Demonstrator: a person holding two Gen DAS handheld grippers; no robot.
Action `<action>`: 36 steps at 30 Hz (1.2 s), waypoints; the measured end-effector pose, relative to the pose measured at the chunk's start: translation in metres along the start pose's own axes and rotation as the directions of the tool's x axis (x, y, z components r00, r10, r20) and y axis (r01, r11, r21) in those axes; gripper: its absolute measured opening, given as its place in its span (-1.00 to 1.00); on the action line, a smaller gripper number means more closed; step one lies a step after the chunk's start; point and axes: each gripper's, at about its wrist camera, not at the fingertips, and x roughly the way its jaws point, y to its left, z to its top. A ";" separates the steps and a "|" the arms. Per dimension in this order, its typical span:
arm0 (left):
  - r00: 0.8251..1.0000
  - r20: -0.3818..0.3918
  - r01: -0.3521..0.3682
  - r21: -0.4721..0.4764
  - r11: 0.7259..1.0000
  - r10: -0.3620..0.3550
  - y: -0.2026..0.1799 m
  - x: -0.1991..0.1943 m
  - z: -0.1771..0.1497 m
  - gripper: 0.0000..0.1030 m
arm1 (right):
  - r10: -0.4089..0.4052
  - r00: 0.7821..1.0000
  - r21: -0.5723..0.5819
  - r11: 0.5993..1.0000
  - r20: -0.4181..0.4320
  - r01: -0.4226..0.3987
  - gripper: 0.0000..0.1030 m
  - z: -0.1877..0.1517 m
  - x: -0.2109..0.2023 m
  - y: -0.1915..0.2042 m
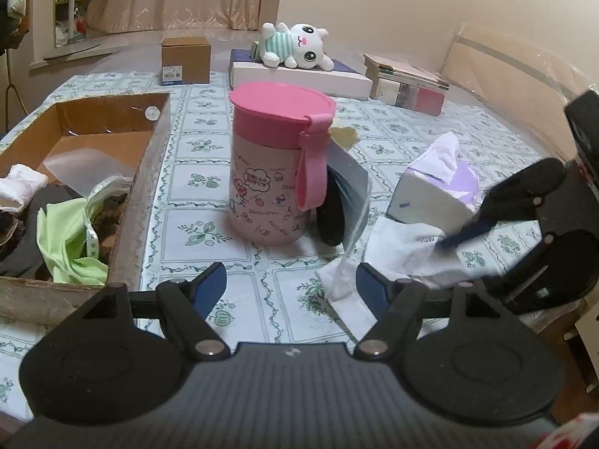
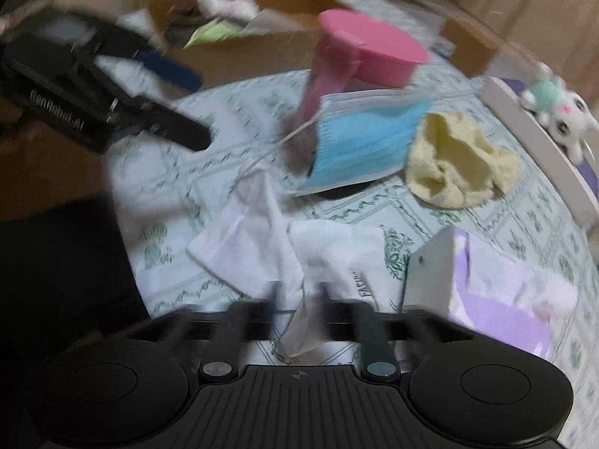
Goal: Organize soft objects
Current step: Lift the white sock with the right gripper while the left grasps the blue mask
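Glossy pink plastic canister (image 1: 279, 164), matt brown cardboard box (image 1: 112, 119), soft white cloth (image 2: 262, 247).

Right gripper (image 2: 298, 292) clamping white cloth (image 2: 262, 247).

A pink-lidded mug (image 1: 279, 166) stands upright on the patterned counter (image 1: 209, 157), a tissue box (image 1: 436, 194) to its right, a small brown box (image 1: 186, 60) and stacked books (image 1: 406, 82) behind.

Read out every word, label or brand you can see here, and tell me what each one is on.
"HELLO KITTY": on the pink mug, inside a cloud shape.
"FASHI...": partial, on the white sock.
Raised lettering on the left claw body: too blurred to read.
Brown box label: too small to read.
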 end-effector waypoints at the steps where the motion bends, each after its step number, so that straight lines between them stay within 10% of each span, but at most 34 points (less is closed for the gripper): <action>1: 1.000 -0.003 -0.005 -0.003 1.000 0.005 0.001 0.000 0.000 0.43 | -0.005 0.999 0.050 0.999 0.040 0.003 0.62 -0.003 -0.003 -0.003; 7: 1.000 -0.022 -0.017 -0.019 1.000 0.017 0.006 0.007 0.000 0.43 | -0.043 0.994 0.327 0.945 0.096 0.009 0.62 -0.007 0.016 -0.009; 14: 0.999 -0.031 -0.022 -0.015 1.000 0.021 0.006 0.010 -0.001 0.43 | -0.160 0.986 0.331 0.934 0.045 0.137 0.54 -0.006 0.036 0.011; 19: 0.999 -0.035 -0.020 -0.018 1.000 0.019 0.004 0.011 -0.001 0.43 | -0.214 0.976 0.339 0.922 0.045 0.187 -0.61 -0.020 0.024 0.010; 21: 0.999 -0.032 -0.015 -0.021 1.000 0.014 0.000 0.012 0.000 0.43 | -0.202 0.978 0.379 0.910 0.049 0.169 -0.72 -0.026 0.015 0.003; 36: 0.996 0.035 0.079 -0.005 0.997 -0.078 -0.057 0.032 0.029 0.38 | -0.348 0.936 0.516 0.813 0.061 0.269 -0.75 -0.079 -0.060 0.002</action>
